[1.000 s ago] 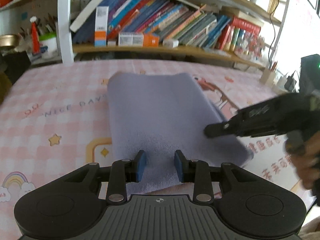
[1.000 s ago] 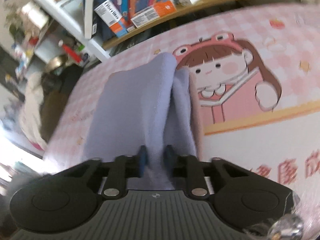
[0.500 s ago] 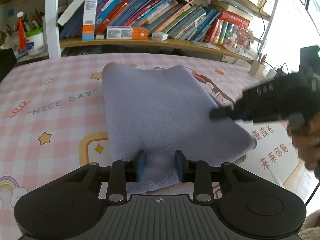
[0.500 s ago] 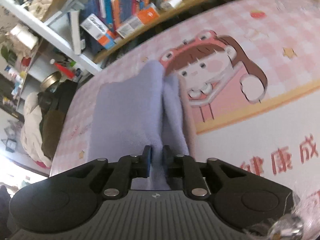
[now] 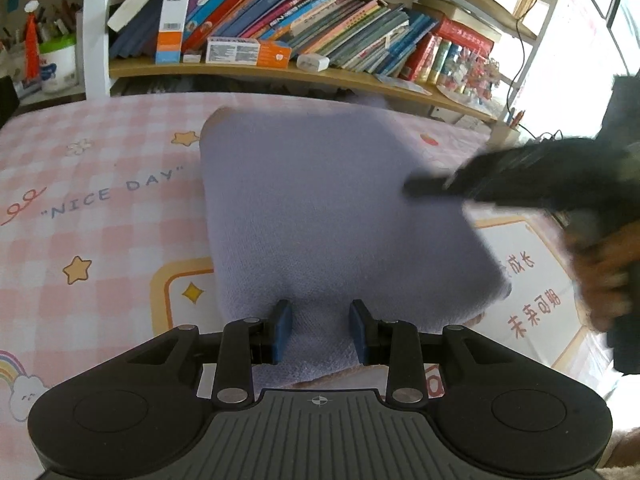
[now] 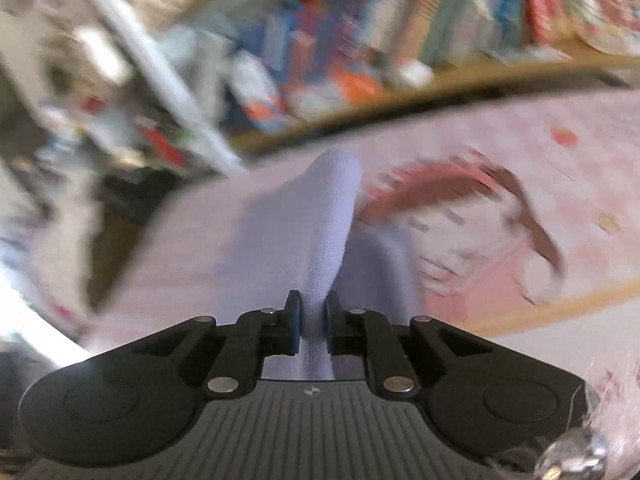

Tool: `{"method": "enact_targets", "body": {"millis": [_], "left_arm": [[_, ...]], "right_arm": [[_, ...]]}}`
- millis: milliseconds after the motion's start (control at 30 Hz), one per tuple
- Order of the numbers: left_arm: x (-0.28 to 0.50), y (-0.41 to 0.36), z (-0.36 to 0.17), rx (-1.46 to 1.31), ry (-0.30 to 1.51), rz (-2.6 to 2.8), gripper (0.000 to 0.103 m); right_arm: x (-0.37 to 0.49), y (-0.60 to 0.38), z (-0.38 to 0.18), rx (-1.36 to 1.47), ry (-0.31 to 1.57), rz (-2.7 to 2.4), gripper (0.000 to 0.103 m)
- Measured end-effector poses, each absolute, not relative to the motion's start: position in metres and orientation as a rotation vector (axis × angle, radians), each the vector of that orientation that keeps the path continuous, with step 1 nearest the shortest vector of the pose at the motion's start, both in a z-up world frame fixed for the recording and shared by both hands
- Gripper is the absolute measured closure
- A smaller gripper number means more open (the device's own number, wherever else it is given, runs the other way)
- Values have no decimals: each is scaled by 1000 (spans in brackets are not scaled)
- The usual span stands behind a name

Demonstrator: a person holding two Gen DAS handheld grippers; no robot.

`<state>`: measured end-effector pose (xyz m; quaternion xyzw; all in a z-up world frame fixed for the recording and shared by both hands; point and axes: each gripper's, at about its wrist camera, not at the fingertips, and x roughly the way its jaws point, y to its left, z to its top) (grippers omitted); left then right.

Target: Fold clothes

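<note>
Lavender cloth lies folded on the pink desk ahead of the left tool, jaws apart astride its near edge. Right view, blurred: right tool pinches a raised ridge of cloth.

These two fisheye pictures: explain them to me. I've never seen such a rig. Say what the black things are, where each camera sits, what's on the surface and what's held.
No robot here: a person carries a hand-held gripper in each hand, each with a camera looking along its two fingers. The left view shows the left hand-held gripper, jaws apart around the near edge of a lavender cloth. The cloth lies on a pink cartoon-print mat before a bookshelf. The right hand-held gripper reaches in from the right. Its own blurred view shows it pinching a raised ridge of the cloth.
</note>
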<state>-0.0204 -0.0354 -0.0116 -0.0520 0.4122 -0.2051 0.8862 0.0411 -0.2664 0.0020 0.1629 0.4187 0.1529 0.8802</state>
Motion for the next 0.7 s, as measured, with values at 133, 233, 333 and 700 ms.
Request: {"method": "enact_targets", "body": {"millis": [133, 233, 333, 700], "left_arm": [[-20, -35, -9, -93, 846, -438, 71], [-22, -33, -3, -91, 817, -446, 71], [-24, -30, 3, -89, 789, -453, 70], [-7, -25, -4, -108, 771, -396, 71]], "right_arm": [[44, -261, -9, 333, 868, 293, 91], [40, -257, 2, 303, 864, 284, 89], [36, -262, 13, 322, 869, 281, 74], [8, -264, 18, 361, 863, 296, 93]]}}
